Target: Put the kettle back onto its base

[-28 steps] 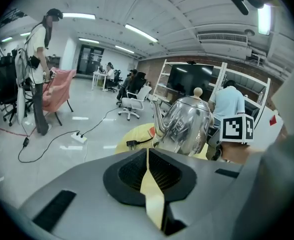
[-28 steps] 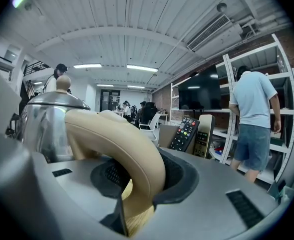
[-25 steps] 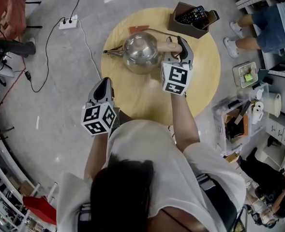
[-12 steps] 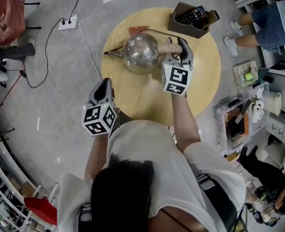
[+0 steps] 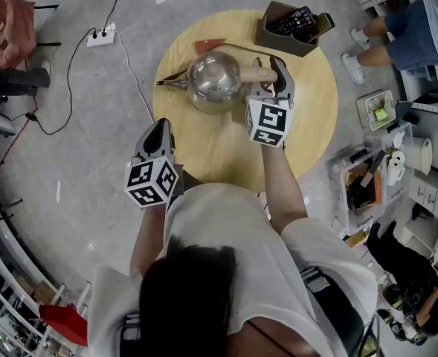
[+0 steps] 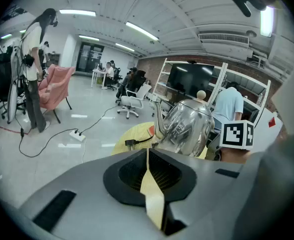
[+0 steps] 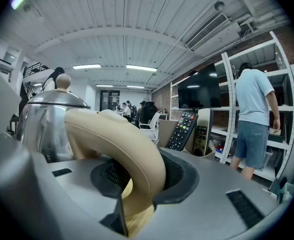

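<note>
Sitting on a grey floor (image 5: 92, 125) w/ a power strip (image 5: 100, 36), the round wooden surface (image 5: 308, 117) carries a remote holder (image 5: 278, 36) at its far edge. Steel kettle (image 5: 215, 80) is at far middle, long axis L-R: spout (image 5: 170, 80) left, beige handle (image 5: 252, 73) right. Right hand-held gripper (image 5: 272, 71) is clamped round that handle. Left hand-held gripper (image 5: 159, 129) hangs off the near edge, jaws together, empty.

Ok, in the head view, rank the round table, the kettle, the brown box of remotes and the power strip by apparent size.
1. round table
2. kettle and brown box, too alike to rank
3. power strip, smallest, though it lies on the floor, farther from the camera
</note>
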Action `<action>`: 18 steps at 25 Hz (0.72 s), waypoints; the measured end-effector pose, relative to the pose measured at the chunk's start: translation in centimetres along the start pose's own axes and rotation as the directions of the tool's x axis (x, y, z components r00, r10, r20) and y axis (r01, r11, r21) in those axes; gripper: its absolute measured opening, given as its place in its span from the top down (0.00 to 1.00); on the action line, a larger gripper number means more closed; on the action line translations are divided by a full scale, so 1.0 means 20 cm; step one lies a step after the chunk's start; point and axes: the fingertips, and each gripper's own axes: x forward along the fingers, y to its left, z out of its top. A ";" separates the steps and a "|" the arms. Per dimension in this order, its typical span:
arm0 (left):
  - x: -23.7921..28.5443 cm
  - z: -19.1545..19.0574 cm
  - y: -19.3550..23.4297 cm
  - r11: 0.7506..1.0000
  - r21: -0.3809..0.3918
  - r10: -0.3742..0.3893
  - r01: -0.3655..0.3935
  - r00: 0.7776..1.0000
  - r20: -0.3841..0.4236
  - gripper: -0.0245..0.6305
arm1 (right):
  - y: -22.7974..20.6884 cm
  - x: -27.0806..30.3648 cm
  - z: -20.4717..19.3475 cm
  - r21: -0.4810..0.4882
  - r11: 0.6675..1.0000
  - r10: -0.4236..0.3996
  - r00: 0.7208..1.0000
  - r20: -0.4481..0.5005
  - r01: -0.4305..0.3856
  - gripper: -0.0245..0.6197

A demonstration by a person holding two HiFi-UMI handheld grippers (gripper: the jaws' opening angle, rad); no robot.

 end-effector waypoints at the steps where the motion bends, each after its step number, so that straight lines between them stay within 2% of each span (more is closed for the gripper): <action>1: 0.00 0.01 -0.01 1.000 0.000 -0.002 0.002 1.000 0.002 0.91 | 0.00 0.00 0.00 0.001 1.000 0.001 1.000 0.001 -0.001 0.75; 18: 0.01 0.01 -0.04 1.000 0.005 -0.005 0.005 1.000 0.004 0.91 | -0.02 -0.04 -0.04 0.032 0.999 -0.008 1.000 0.005 0.008 0.75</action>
